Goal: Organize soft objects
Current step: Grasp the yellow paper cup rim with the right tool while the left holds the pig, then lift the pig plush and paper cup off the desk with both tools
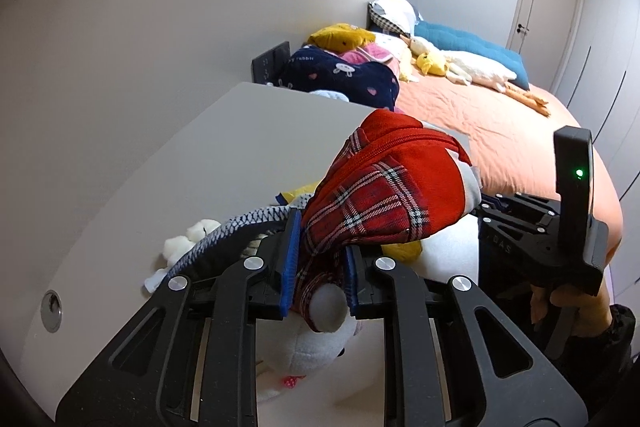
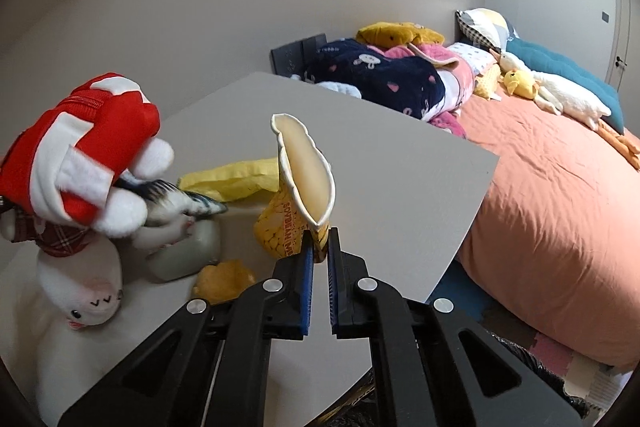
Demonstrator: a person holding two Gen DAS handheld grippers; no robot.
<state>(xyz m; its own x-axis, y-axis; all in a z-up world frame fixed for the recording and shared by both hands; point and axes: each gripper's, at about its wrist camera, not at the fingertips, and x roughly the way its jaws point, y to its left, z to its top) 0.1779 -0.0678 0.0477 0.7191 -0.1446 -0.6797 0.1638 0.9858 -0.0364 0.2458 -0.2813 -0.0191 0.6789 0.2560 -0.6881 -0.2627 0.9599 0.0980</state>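
A white plush doll in a red jacket and plaid scarf [image 1: 380, 187] hangs upside down over the grey table [image 1: 224, 155], my left gripper [image 1: 318, 259] shut on its plaid cloth near the neck. The same doll [image 2: 84, 155] shows at the left in the right wrist view, its head [image 2: 80, 287] low. My right gripper [image 2: 320, 251] is shut on the flattened edge of a yellow "soybean milk" paper cup [image 2: 298, 195], held upright above the table [image 2: 400, 179]. Beneath the doll lie a fish-patterned soft toy [image 2: 180, 203], a yellow cloth [image 2: 236, 175] and a small yellow plush [image 2: 224, 279].
The bed with an orange cover [image 2: 560, 219] stands to the right of the table, piled with a navy blanket [image 2: 380, 79], pink bedding, a white goose plush [image 2: 560, 95], a blue pillow and a yellow plush. The right gripper's body [image 1: 560, 227] appears at the right in the left wrist view.
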